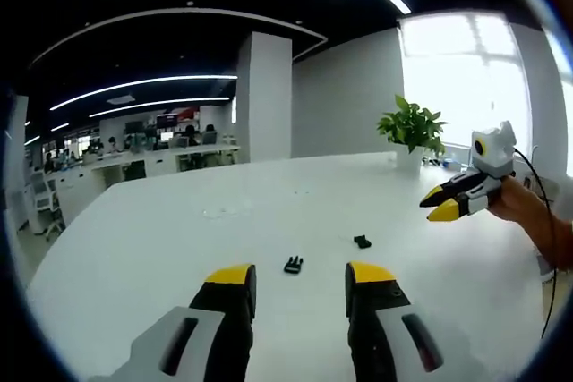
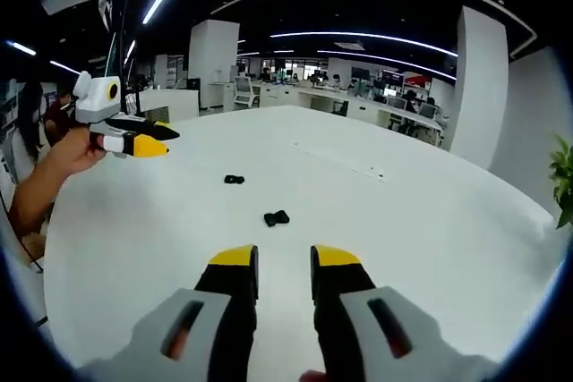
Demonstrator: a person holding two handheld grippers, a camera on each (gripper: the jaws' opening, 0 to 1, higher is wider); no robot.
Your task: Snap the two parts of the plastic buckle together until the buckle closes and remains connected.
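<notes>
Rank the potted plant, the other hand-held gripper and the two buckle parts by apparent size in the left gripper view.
1. Right hand-held gripper
2. Potted plant, similar; distance makes this unsure
3. Buckle parts and, alike

My left claw point(image 1: 300, 276) rises from the bottom centre of the frame, its two yellow-tipped jaws standing well apart with nothing between them. Just above the gap, on the white bench point(image 1: 161, 230), lies one black buckle part point(image 1: 294, 264). The second buckle part point(image 1: 362, 241) sits up and to the right of it, apart from the first. At the right edge, a hand point(image 1: 524, 207) holds the right claw point(image 1: 439, 204) above the bench, its yellow tips pointing left, with only a narrow gap between them. A potted plant point(image 1: 411, 131) stands at the bench's far side, upper right.
</notes>
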